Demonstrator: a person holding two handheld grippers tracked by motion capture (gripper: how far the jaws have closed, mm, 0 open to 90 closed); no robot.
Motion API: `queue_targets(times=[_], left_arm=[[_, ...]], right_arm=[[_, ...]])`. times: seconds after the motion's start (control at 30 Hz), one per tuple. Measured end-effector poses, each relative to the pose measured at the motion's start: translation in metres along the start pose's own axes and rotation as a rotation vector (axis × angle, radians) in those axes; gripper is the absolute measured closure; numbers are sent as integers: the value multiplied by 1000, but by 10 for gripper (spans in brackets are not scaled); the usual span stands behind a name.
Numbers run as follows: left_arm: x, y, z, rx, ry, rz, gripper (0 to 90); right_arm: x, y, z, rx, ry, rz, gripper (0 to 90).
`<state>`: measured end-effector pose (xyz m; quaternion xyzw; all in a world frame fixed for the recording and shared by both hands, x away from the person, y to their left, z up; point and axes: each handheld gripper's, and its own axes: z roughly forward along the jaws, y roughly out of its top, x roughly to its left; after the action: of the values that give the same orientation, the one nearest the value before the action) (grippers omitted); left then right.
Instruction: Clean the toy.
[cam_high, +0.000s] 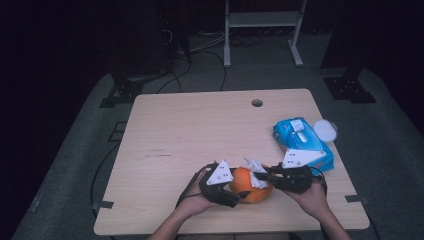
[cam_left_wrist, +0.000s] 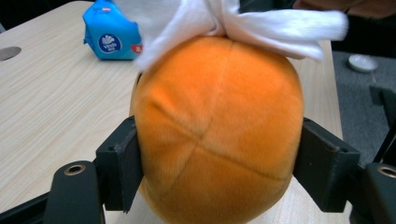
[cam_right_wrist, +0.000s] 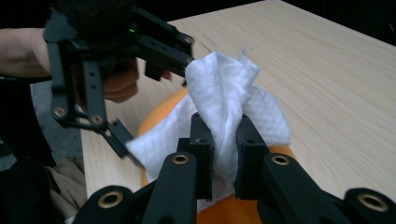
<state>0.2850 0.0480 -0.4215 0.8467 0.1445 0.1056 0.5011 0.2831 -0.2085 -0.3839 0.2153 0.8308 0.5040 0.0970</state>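
Counter (cam_high: 200, 130): light wood, round hole (cam_high: 257, 103) near its 12 o'clock edge. Blue wipes pack (cam_high: 302, 142) lies at the counter's 3 o'clock side, with a round white lid (cam_high: 325, 130) touching the pack at its 2 o'clock corner. Orange plush ball (cam_high: 248, 186) sits on the counter toward the 6 o'clock edge, between both hands. Left claw (cam_high: 235, 196) comes in from the ball's 9 o'clock side; in the left gripper view the left claw (cam_left_wrist: 219, 163) has its jaws spread wide and pressed on the ball's (cam_left_wrist: 217, 135) two flanks, so it is clamped on the ball. Right claw (cam_high: 260, 175) reaches in from 3 o'clock, above the ball. In the right gripper view the right claw (cam_right_wrist: 223, 154) has its jaws nearly together and pinched on a bunched white wipe (cam_right_wrist: 224, 112), which lies on top of the ball (cam_right_wrist: 159, 116); loose folds stick up above the jaws and spill to both sides. From the high view the wipe (cam_high: 256, 172) shows at the ball's 12 o'clock top. Same wipe (cam_left_wrist: 243, 23) drapes across the ball's crown in the left gripper view, pack (cam_left_wrist: 111, 35) behind at 10 o'clock.
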Motion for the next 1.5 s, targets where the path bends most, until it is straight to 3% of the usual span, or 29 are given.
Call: queue_targets(times=[0.13,0.23,0.43,0.5,0.6,0.7,0.77,0.87,0.93,0.97,1.03,1.2,1.27,1.33,1.5], left_arm=[[2,2,-3,-13,6,-6,262],[3,5,-5,-25,3,-21,266],[3,9,-13,-38,3,-17,267],[3,10,-14,-37,7,-21,270],[3,8,-11,-24,0,-21,268],[4,7,-9,-42,-22,-40,211],[8,7,-10,-60,-47,-45,145],[16,0,-9,-71,-50,-62,80],[18,-5,-5,-75,-60,-65,84],[17,-7,-4,-83,-69,-66,132],[15,-7,-3,-86,-47,-58,207],[12,-5,1,-86,-19,-80,227],[11,-4,0,-81,-40,-71,204],[13,-5,-1,-84,-78,-60,148],[18,-11,3,-93,-84,-53,52]], right_arm=[[-14,-10,-6,15,-49,34,799],[-15,-12,-9,18,-70,49,799],[6,6,-6,-23,-42,-20,799],[4,5,-7,-24,-39,-4,799],[-6,-6,-2,17,-48,28,799],[-13,-16,3,36,-40,62,798],[-15,-17,2,39,-51,57,798],[-18,-21,3,36,-50,77,798],[-20,-21,3,30,-48,92,798],[-20,-21,3,30,-47,88,798],[-15,-17,3,31,-62,71,799],[-2,-3,-1,-18,-33,37,798],[1,-1,1,-8,-37,13,799],[-2,-5,2,3,-28,24,799],[-9,-11,-1,9,-28,42,799]])
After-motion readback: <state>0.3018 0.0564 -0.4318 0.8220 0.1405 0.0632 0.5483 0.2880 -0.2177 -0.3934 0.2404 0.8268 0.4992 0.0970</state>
